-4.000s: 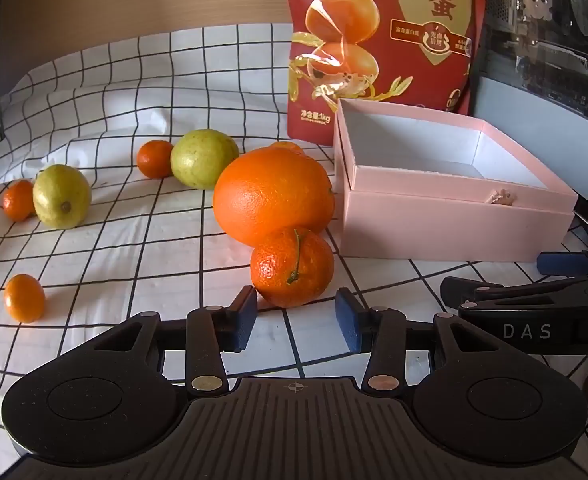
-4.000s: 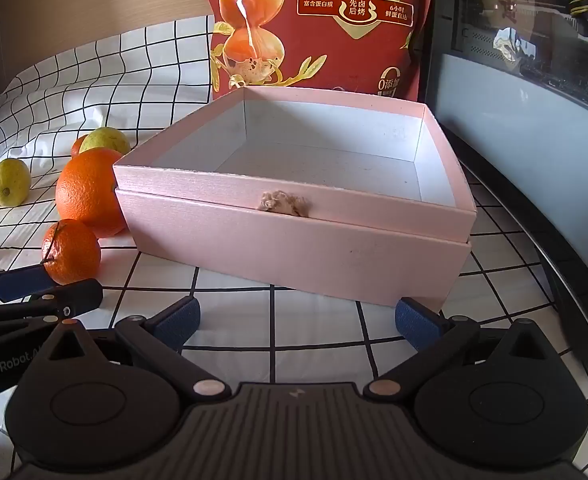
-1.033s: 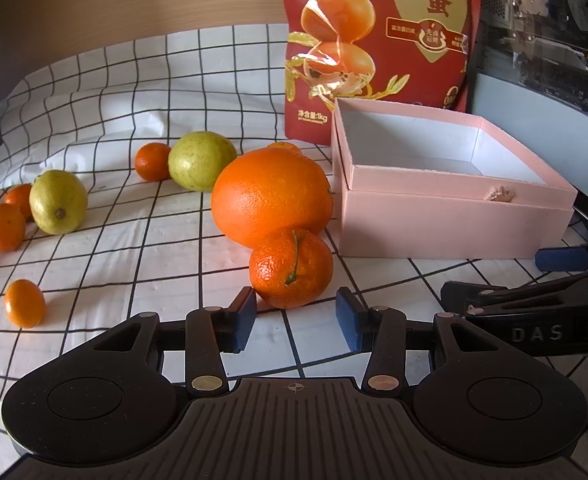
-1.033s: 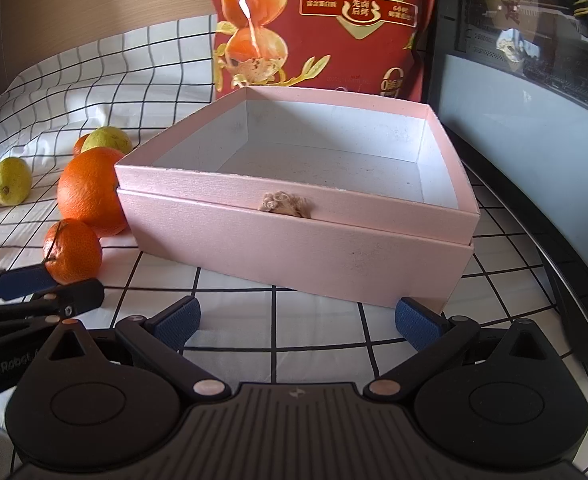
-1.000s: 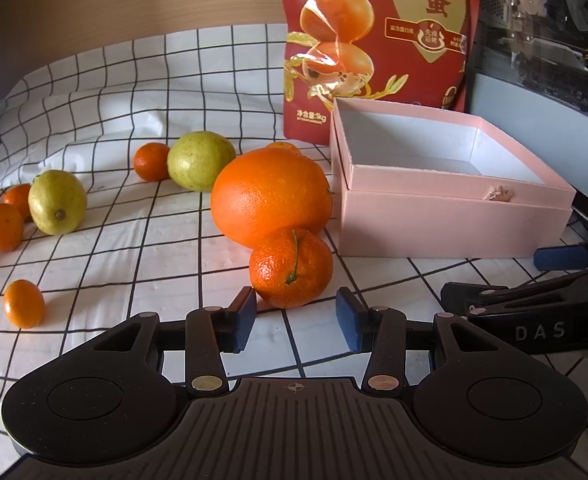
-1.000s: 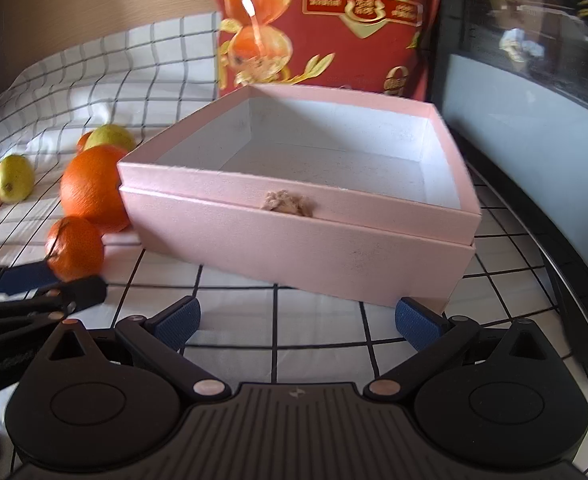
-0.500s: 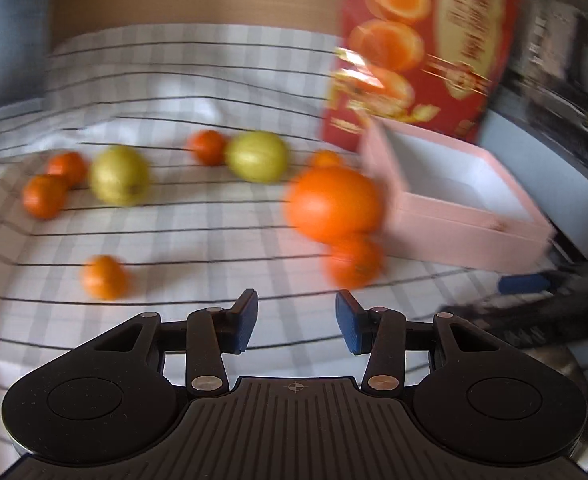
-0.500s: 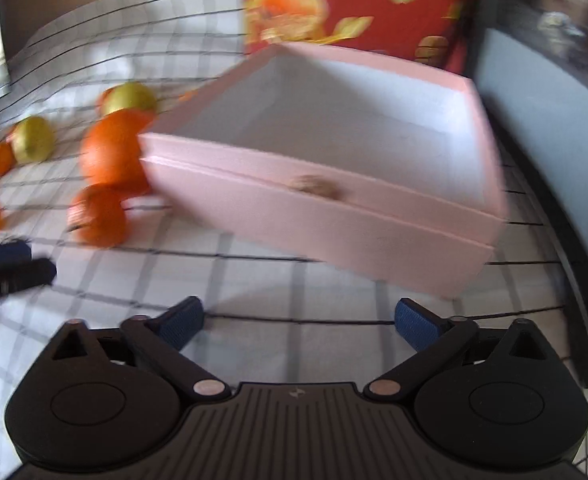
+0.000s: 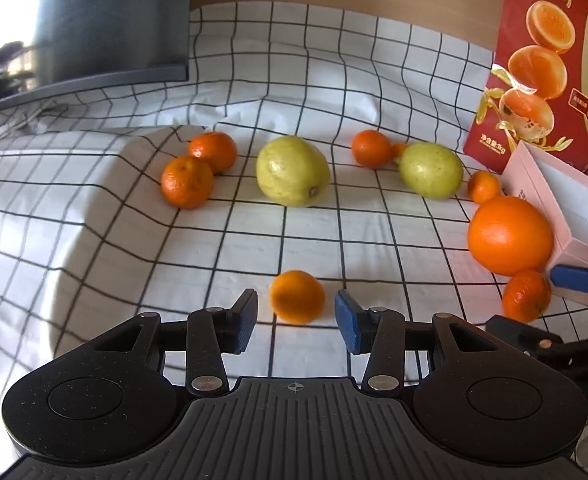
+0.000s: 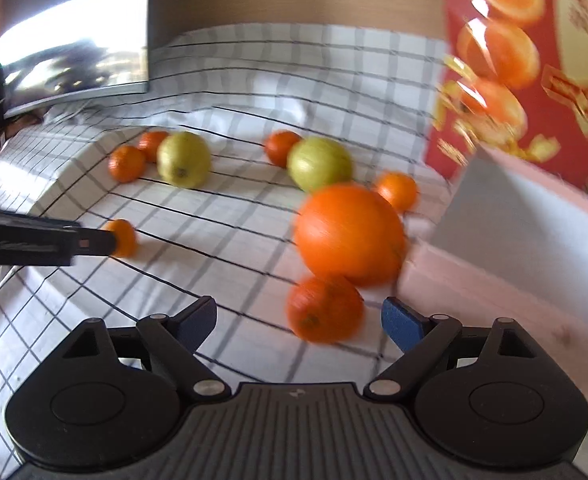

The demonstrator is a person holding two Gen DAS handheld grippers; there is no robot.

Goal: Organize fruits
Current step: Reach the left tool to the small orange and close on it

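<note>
We have a small mandarin (image 9: 297, 297) lying on the checked cloth (image 9: 94, 240) toward its near edge, just ahead of our left gripper (image 9: 296, 322), whose jaws are spread wider than the fruit and touch nothing. It looks light, round and smooth-skinned, likely to roll or squirt out of a hard pinch, so we judge the hold should be across its widest middle, pressed only gently because the flesh is soft. Our right gripper (image 10: 298, 322) also has its jaws spread, empty, with a second mandarin (image 10: 323, 307) just ahead between them; that view is blurred. Behind it sits a large orange (image 10: 349, 234), next to the pink box (image 9: 565, 216) at the cloth's right edge. Farther back lie two yellow-green fruits (image 9: 292, 171), more mandarins (image 9: 187, 181), and a red bag (image 9: 549, 64) behind the box.
</note>
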